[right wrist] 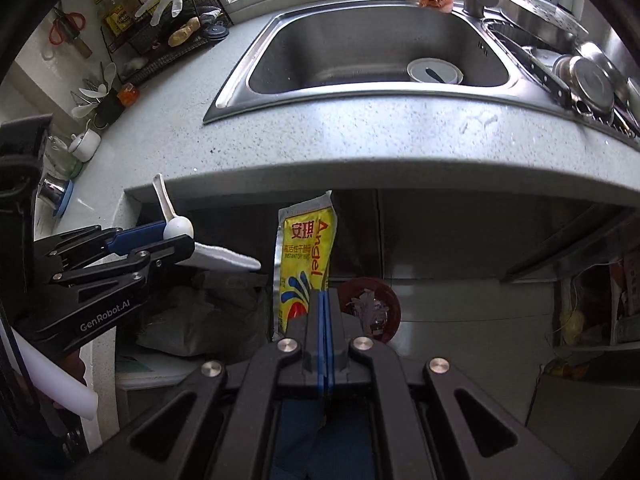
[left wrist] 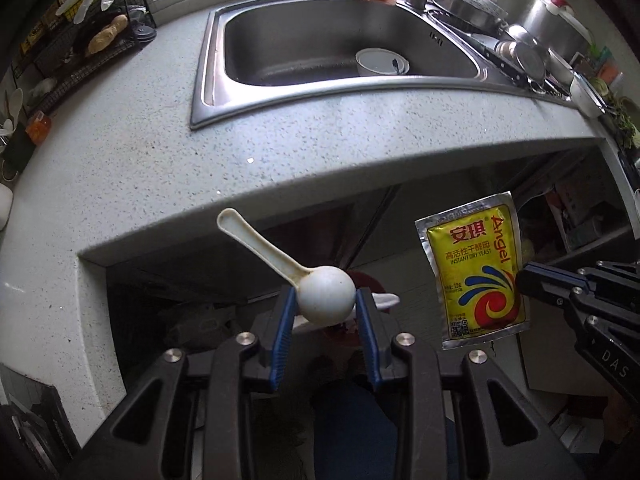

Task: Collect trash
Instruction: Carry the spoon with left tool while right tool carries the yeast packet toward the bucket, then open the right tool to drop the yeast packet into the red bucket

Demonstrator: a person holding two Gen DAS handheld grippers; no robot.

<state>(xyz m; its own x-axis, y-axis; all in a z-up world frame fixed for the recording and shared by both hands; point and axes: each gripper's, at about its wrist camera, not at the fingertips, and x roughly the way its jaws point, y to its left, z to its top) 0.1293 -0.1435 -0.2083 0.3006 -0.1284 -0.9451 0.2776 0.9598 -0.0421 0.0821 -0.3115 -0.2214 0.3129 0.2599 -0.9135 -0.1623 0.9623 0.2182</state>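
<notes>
My left gripper (left wrist: 326, 304) is shut on a white plastic scoop (left wrist: 324, 294), gripping its round bowl, handle pointing up-left. It also shows in the right wrist view (right wrist: 178, 228). My right gripper (right wrist: 325, 300) is shut on a yellow Angel yeast packet (right wrist: 306, 256), held upright; the packet shows in the left wrist view (left wrist: 474, 268) too. Both are held in front of the counter edge (left wrist: 280, 184), above a red-brown bin (right wrist: 370, 308) with scraps inside on the floor below.
A steel sink (left wrist: 344, 48) with a white bowl (left wrist: 380, 62) is set in the speckled counter. Pots and lids (left wrist: 528, 52) stand to its right, a wire rack (left wrist: 100, 40) to its left. A dark bag (right wrist: 200, 312) lies under the counter.
</notes>
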